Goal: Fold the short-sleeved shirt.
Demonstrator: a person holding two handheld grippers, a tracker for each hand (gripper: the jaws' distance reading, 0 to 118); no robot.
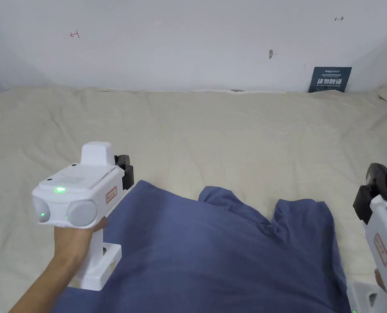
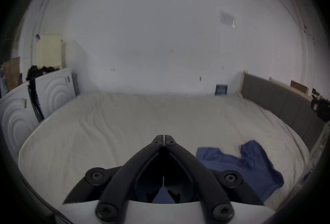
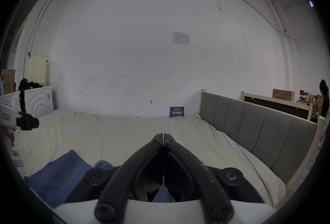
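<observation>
I've got the blue short-sleeved shirt [image 1: 213, 252] lying on the bed [image 1: 213, 134], spread over the near part of the beige sheet. Its far edge runs uneven w/ a notch betw. two raised lobes, sleeve or collar, can't tell which.

L claw [image 2: 164, 136]: jaws fully closed, tips touching, nothing betw. them. It's up in the air, pointing toward the far wall [image 1: 188, 40]. In the head view I see the left claw [image 1: 125, 169] over the shirt's left far corner, w/ a hand [image 1: 72, 244] gripping its white handle. Can't tell from here whether it's above the cloth or brushing it.

R claw [image 3: 163, 136]: same, jaws pressed tip to tip and empty, aimed across the bed. In the head view the right claw [image 1: 378, 183] sits at the right edge, just beside the shirt's right side.

From the right gripper view the left claw [image 3: 28, 123] shows far left, above the sheet. Grey padded headboard [image 3: 259, 126] runs along the bed's right side. A small dark sign [image 1: 330, 79] leans at the wall. A person [image 3: 324, 99] stands far off at right. White appliance [image 2: 53, 88] at the bed's left end.
</observation>
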